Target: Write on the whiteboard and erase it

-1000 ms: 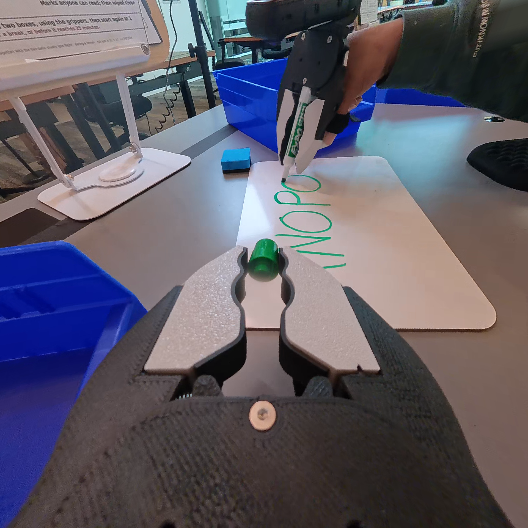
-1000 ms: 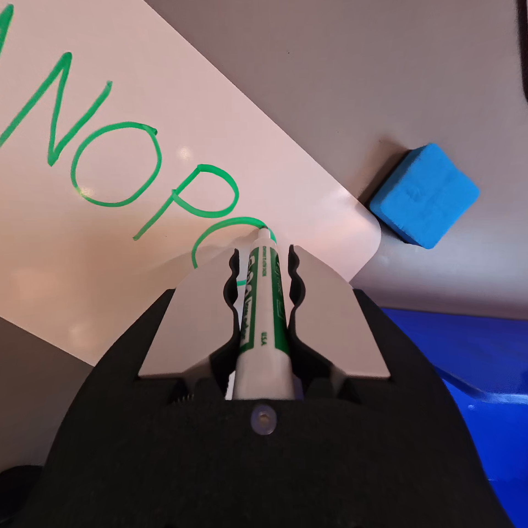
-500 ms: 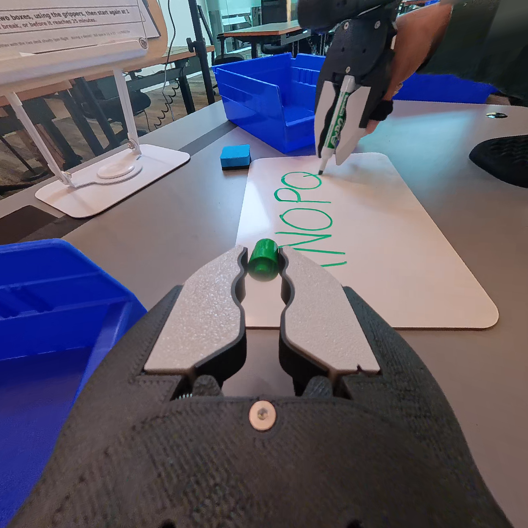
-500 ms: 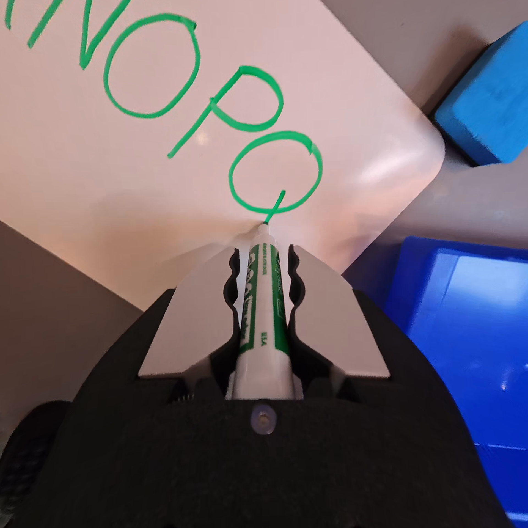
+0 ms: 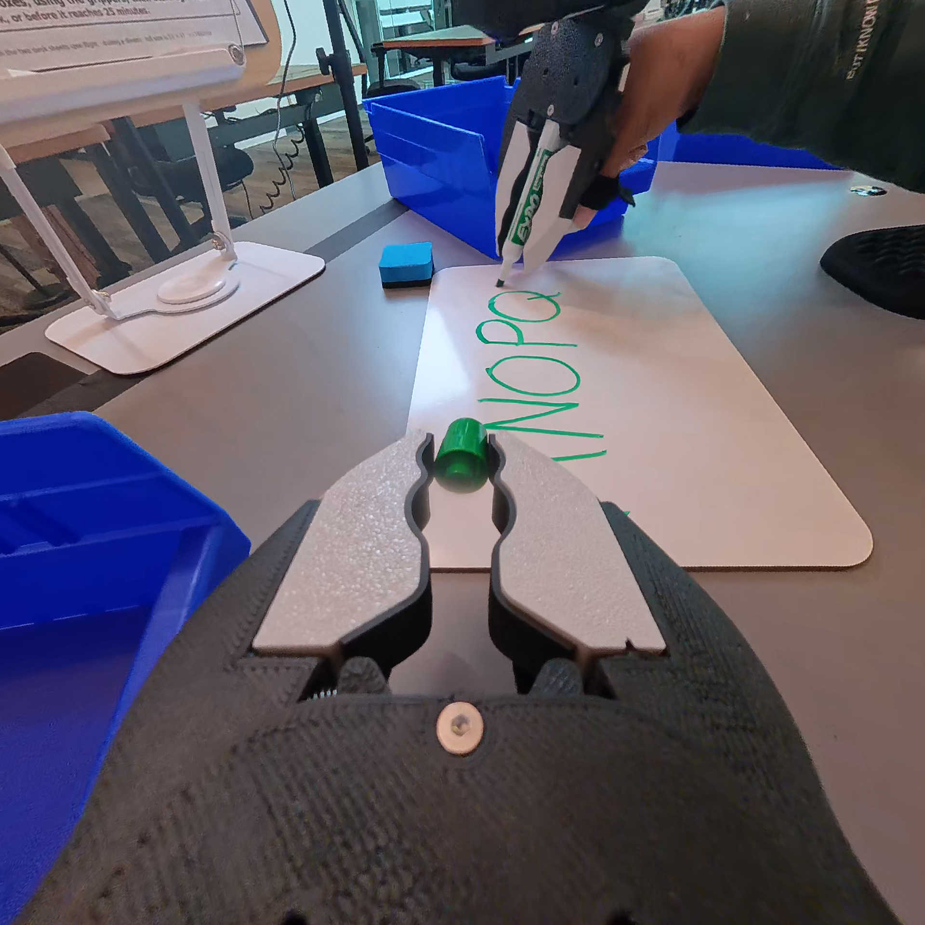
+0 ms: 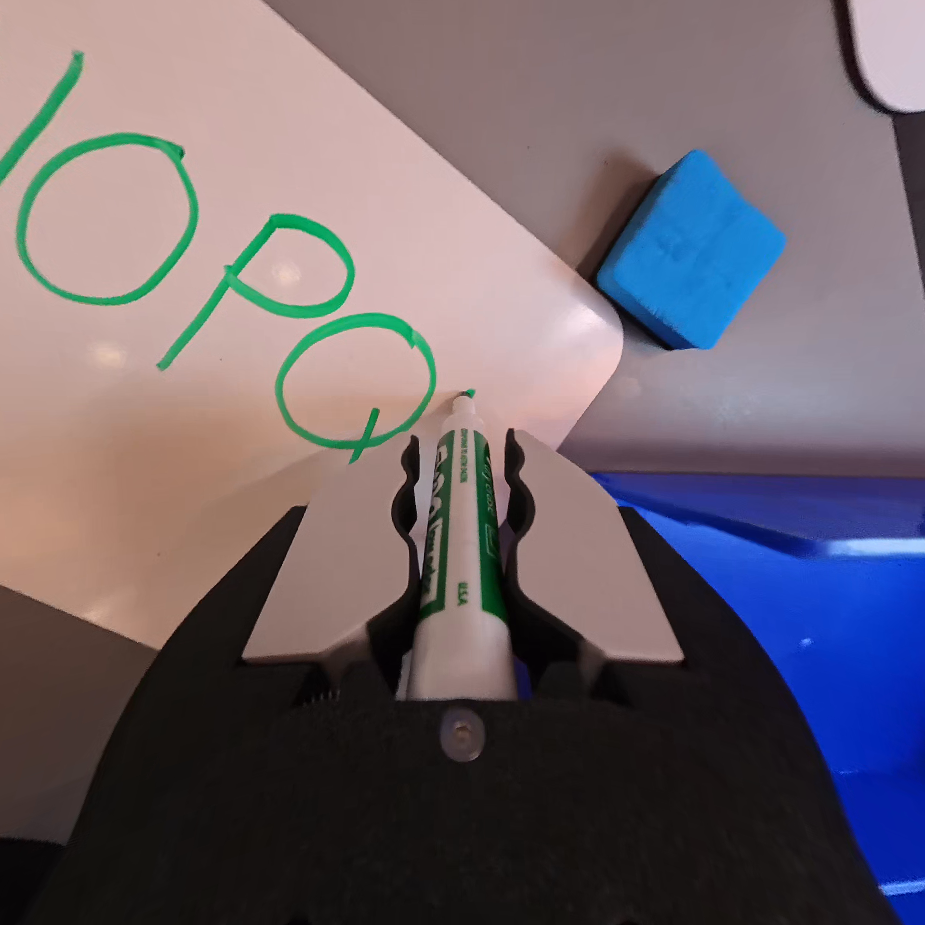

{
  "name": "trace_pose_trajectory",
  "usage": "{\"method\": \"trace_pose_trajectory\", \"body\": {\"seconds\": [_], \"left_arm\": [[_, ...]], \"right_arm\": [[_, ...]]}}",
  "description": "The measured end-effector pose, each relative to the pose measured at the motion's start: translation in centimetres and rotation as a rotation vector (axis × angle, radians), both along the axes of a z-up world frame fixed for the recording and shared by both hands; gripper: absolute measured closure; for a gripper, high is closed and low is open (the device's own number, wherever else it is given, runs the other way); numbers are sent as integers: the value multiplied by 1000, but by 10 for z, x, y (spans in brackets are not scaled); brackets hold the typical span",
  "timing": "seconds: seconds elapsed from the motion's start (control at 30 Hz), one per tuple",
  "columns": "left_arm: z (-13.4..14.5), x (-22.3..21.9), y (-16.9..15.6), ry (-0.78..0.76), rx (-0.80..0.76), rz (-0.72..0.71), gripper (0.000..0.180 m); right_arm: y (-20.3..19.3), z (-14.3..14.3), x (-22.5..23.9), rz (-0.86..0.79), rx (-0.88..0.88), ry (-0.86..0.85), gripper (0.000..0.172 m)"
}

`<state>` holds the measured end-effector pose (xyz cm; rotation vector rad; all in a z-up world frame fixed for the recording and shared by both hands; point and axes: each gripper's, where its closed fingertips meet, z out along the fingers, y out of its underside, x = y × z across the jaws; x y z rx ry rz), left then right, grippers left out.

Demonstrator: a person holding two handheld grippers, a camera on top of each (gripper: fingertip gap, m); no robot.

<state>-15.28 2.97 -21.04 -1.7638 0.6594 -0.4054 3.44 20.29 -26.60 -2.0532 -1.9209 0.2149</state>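
Left wrist view, left to right. A blue bin (image 5: pixel 90 525) sits at the table's (image 5: pixel 300 400) near left edge. Behind it, toward the far left edge, I see the white stand (image 5: pixel 190 300) that carries a printed sheet. A blue eraser (image 5: pixel 406 263) lies on the table just beside the whiteboard's (image 5: pixel 675 450) far left corner; I cannot tell whether the two touch.

My left gripper (image 5: pixel 460 453) is low over the whiteboard's near left corner. Its fingers are narrow, both pads pressed on a green marker cap (image 5: pixel 461 450) held at the tips.

The whiteboard lies flat in the middle of the table, with green lettering (image 5: pixel 530 370) running from my fingertips toward its far edge. A second blue bin (image 5: pixel 440 150) stands behind that far edge.

Right of centre, my right gripper (image 5: pixel 515 250), in a hand (image 5: pixel 650 100), points steeply down near the far edge. Its fingers are closed on a white and green marker (image 5: pixel 525 205). The tip is on the board just past the last letter.

Right wrist view: marker (image 6: pixel 460 550) runs lengthwise between the pads, tip on the whiteboard (image 6: pixel 150 450) near its rounded corner, a fresh short green mark at the tip. Eraser (image 6: pixel 693 250) just beyond that corner.

A black textured pad (image 5: pixel 881 270) lies at the table's right edge.
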Motion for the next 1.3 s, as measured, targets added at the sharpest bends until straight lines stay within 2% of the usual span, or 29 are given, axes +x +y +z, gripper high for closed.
{"method": "trace_pose_trajectory", "body": {"seconds": [0.2, 0.43, 0.67, 0.77, 0.93, 1.03, 1.2, 1.27, 1.3], "left_arm": [[2, 2, 0, 8, 5, -5, 160], [2, 4, -1, 15, 10, -5, 160], [2, 1, 0, 8, 3, -6, 160], [2, 3, -1, 14, 6, -10, 160], [1, 5, -1, 19, 5, -15, 160], [1, 6, -1, 23, 4, -15, 160], [3, 5, -2, 20, 9, -15, 160], [2, 7, -2, 22, 7, -23, 160], [3, 9, -3, 29, 16, -31, 160]], "right_arm": [[-34, 1, 32, 46, -79, -81, 137], [-9, 7, 2, 2, 2, 35, 138], [14, 0, 3, -46, 77, -5, 138], [11, 0, 13, -56, 63, -17, 138], [-18, 0, 14, -4, -2, 3, 137], [-12, 0, 20, -17, 55, -31, 137], [-9, 0, 51, -67, 41, -69, 137], [-16, 2, 55, -62, 41, -46, 137], [-21, 8, 49, -50, 53, 24, 137]]}}
